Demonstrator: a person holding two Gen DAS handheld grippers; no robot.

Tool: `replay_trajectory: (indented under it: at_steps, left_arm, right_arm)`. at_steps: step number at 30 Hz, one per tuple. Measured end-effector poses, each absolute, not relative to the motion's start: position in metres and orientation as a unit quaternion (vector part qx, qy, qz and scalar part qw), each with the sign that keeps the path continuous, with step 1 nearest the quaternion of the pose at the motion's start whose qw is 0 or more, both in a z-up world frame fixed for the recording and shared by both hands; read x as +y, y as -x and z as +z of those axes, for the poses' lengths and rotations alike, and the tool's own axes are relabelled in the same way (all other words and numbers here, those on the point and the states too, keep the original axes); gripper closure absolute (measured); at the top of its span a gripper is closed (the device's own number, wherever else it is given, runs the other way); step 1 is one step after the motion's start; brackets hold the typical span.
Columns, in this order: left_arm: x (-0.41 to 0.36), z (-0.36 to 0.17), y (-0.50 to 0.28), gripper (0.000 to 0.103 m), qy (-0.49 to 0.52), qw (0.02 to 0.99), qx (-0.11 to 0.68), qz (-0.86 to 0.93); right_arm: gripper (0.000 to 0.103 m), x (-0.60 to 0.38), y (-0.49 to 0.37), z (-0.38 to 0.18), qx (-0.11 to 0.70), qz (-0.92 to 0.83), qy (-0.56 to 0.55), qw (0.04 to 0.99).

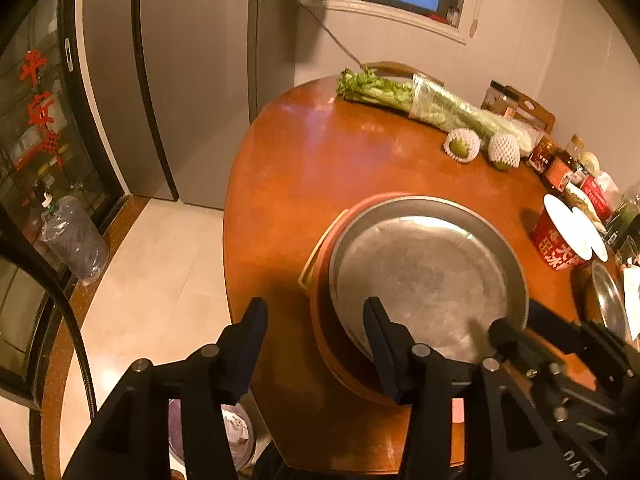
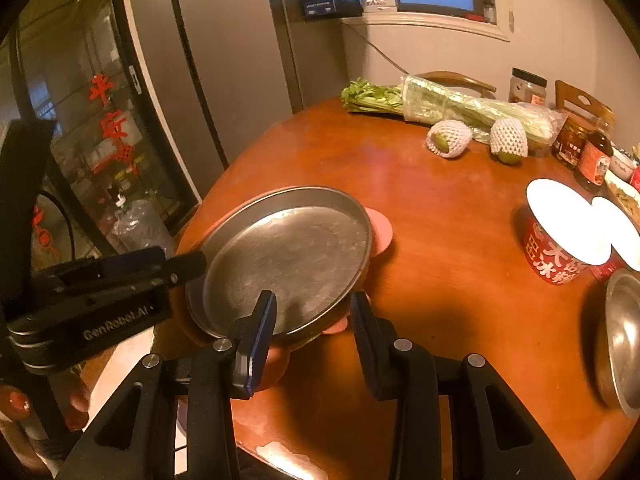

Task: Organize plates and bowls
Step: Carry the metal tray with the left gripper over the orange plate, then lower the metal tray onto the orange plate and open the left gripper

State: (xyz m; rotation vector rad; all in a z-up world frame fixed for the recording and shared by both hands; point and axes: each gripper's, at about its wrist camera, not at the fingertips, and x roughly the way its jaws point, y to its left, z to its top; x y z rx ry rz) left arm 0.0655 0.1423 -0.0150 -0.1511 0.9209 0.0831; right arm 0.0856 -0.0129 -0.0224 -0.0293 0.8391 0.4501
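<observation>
Under the metal plate, most of the pink tray is hidden. Right of the right gripper, a steel bowl is cut off by the frame edge. Labels on the jars beyond are too small to read.

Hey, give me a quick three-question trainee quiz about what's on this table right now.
1. True or false: the round metal plate lies directly on the round wooden table.
2. What lies beside the wrapped green celery bunch? A foam-netted fruits, B spoons, C cups.
3. Fill in: the red paper tub has a lid coloured ___.
Key: 1 false, a pink plastic plate lies beneath; 2 A; 3 white.
</observation>
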Motion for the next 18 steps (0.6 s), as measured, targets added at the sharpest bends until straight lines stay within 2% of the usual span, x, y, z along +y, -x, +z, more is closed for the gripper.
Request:
replay_trajectory:
  at_steps: [18]
  left_arm:
    - [0.109,-0.028,-0.076,0.051,0.072,0.882,0.466,0.003]
  right_arm:
    - [0.063,-0.039,-0.087,-0.020,0.399,0.201,-0.012,0.895]
